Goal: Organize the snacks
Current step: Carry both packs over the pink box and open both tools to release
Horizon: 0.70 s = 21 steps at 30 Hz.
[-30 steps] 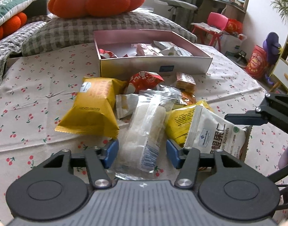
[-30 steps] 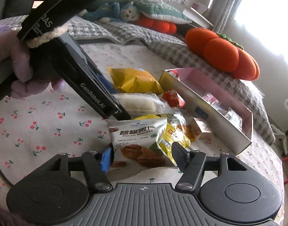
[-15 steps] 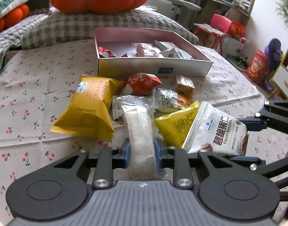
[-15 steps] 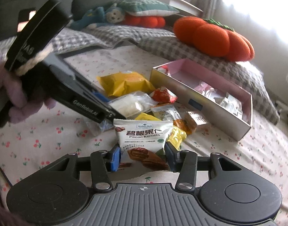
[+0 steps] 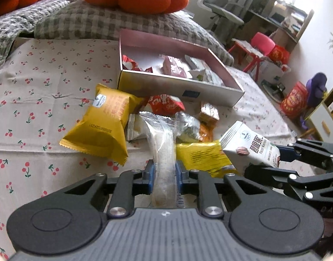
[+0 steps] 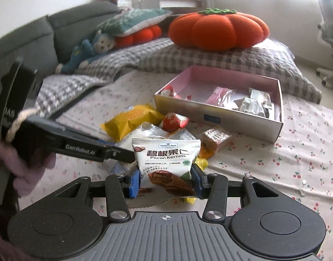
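Now 2 grippers each clamp 1 snack: left gripper [image 5: 164,171] clear packet [image 5: 163,150], right gripper [image 6: 165,181] pecan bag [image 6: 166,158].

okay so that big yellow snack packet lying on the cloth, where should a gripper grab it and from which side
Judging by its pose, take the yellow packet across its puffy middle, coming from above on the open left side. It lies flat and its right edge crowds the red packet and the clear packet, so the flat crimped ends would likely be harder to pinch.

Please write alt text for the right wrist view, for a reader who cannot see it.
The right gripper is shut on a white Pecan Kernels packet, above a pile of snack packets on a cherry-print cloth. Left of it, the left gripper reaches into the pile. Behind stands an open pink box holding a few snacks.
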Each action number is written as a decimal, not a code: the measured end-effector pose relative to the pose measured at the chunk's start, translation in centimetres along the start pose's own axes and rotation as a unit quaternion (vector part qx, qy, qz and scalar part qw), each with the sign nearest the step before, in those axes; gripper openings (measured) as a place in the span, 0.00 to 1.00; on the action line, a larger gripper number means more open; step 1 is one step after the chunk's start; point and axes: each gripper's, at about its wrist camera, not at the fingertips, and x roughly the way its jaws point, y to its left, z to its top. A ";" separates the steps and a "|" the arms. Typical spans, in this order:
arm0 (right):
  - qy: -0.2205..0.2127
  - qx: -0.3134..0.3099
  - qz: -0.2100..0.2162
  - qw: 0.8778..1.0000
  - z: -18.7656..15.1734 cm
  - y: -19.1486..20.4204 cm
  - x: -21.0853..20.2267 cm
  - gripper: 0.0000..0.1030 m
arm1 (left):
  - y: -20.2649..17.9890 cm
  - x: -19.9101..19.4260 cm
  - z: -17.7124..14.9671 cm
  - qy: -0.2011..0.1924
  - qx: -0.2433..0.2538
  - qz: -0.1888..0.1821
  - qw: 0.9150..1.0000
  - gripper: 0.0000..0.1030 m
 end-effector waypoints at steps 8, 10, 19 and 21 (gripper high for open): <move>-0.011 0.031 -0.004 0.999 1.4 -1.6 -0.5 0.44 | -0.4 -0.5 1.4 -0.015 -0.016 -0.004 1.000 0.17; -0.014 0.040 -0.007 0.999 1.9 -2.1 -0.4 0.44 | -0.5 -0.3 2.1 -0.018 -0.024 -0.006 1.000 0.17; -0.030 0.081 -0.021 0.996 4.7 -4.4 0.7 0.44 | -0.9 0.5 5.3 -0.051 -0.056 -0.009 0.997 0.17; -0.032 0.091 -0.025 0.995 5.2 -4.8 1.2 0.44 | -0.9 0.9 6.0 -0.056 -0.064 -0.010 0.996 0.17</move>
